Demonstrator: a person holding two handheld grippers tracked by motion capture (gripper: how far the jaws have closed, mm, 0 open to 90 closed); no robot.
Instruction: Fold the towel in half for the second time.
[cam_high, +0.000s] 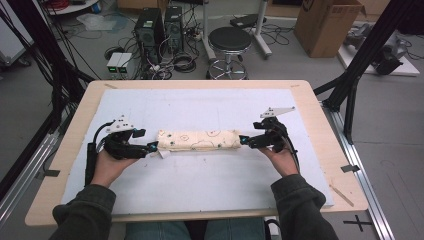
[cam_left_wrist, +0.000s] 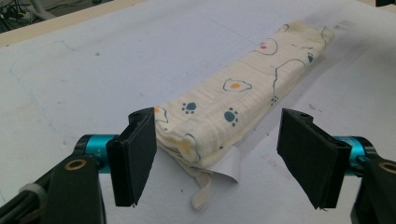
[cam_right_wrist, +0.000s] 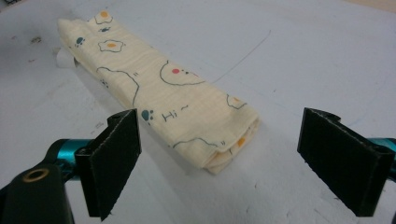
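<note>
Your folded cloth (cam_high: 198, 140) lies flat in a long, narrow bundle across the middle of the white mat (cam_high: 200, 185) that covers the table (cam_high: 70, 150), its length running from your left hand toward your right. It is cream-coloured, printed with paw marks, fried eggs and outlined cartoon shapes, and a white label with a short fabric loop sticks out from under its left end. Your left tongs (cam_high: 151, 146) sit right at that left end; in the left gripper view (cam_left_wrist: 222, 156) the jaws stand wide apart, one black pad just beside the folded corner, perhaps brushing it, and the other well clear of the cloth, so nothing is pinched. Your right tongs (cam_high: 243, 139) point at the opposite end of the bundle; in the right gripper view (cam_right_wrist: 233, 163) the jaws are spread wide too, with the folded end of the cloth lying just ahead of the gap between them and neither pad touching it. Both tongs are empty, and the cloth rests on the mat by its own weight. Both your hands lie low over the mat, each just outside its end of the cloth, sleeves coming in from the near edge of the table.
</note>
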